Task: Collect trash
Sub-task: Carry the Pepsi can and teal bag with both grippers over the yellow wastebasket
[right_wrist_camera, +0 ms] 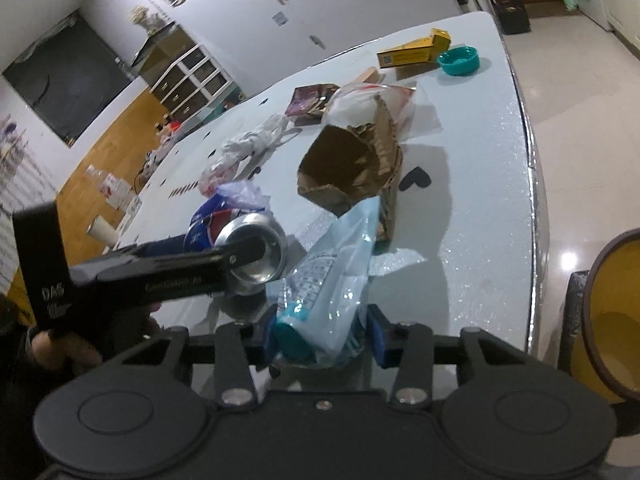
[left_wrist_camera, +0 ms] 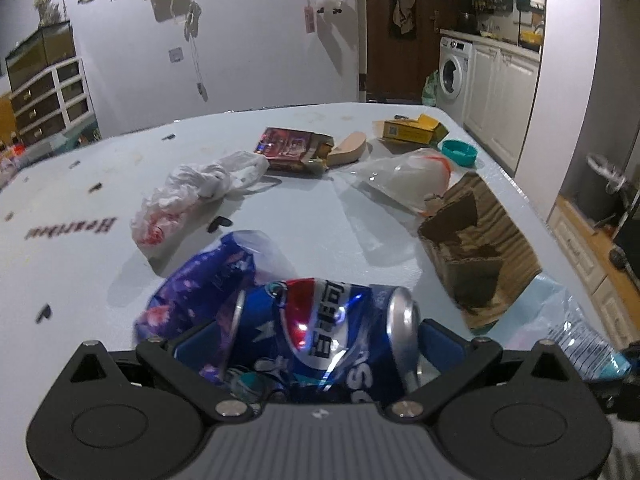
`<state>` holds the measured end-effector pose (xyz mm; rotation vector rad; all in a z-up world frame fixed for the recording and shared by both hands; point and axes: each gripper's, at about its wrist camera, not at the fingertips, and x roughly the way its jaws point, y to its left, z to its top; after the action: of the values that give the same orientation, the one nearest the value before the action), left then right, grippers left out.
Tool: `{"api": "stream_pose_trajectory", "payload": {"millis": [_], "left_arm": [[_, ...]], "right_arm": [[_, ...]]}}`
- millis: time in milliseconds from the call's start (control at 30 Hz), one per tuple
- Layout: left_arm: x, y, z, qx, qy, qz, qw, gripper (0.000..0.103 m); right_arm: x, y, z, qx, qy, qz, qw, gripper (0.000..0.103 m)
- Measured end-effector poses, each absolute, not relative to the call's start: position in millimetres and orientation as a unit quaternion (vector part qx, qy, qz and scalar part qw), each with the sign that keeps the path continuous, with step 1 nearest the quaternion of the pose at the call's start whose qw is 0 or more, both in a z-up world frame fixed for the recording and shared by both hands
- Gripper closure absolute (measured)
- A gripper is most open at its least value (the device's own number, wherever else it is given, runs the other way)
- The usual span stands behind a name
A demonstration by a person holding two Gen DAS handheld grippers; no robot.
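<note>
A crushed blue Pepsi can (left_wrist_camera: 320,328) lies crosswise between the blue pads (left_wrist_camera: 436,336) of my left gripper (left_wrist_camera: 312,344), which is shut on it just above the pale table (left_wrist_camera: 72,264). A purple wrapper (left_wrist_camera: 200,280) sits right behind the can. In the right wrist view the can's silver end (right_wrist_camera: 256,256) shows against the left gripper's black finger (right_wrist_camera: 180,276). My right gripper (right_wrist_camera: 322,338) is shut on a clear plastic bottle (right_wrist_camera: 320,304) with a teal cap, which lies in a light blue bag. The bottle (left_wrist_camera: 580,344) also shows at the lower right of the left wrist view.
Strewn over the table are a torn cardboard box (left_wrist_camera: 472,248), a crumpled white bag (left_wrist_camera: 192,192), a clear bag (left_wrist_camera: 408,180), a red carton (left_wrist_camera: 292,148), a yellow carton (left_wrist_camera: 412,130) and a teal lid (left_wrist_camera: 460,152). A yellow-lined bin (right_wrist_camera: 612,320) stands off the table's right edge.
</note>
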<state>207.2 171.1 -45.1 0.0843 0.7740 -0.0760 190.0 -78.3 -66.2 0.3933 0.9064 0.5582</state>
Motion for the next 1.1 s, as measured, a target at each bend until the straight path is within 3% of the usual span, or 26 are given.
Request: {"api": "stream_pose_trajectory", "payload": {"millis": [67, 1100], "left_arm": [[204, 172, -44, 0.034, 0.376, -0.031, 0.925, 0.014], [68, 83, 15, 0.005, 0.267, -0.035, 0.963, 0.017]], "right_arm": [[188, -80, -65, 0.181, 0.427, 0.269, 0.844, 0.060], [90, -187, -7, 0.086, 0.269, 0.136, 0.950, 0.063]]}}
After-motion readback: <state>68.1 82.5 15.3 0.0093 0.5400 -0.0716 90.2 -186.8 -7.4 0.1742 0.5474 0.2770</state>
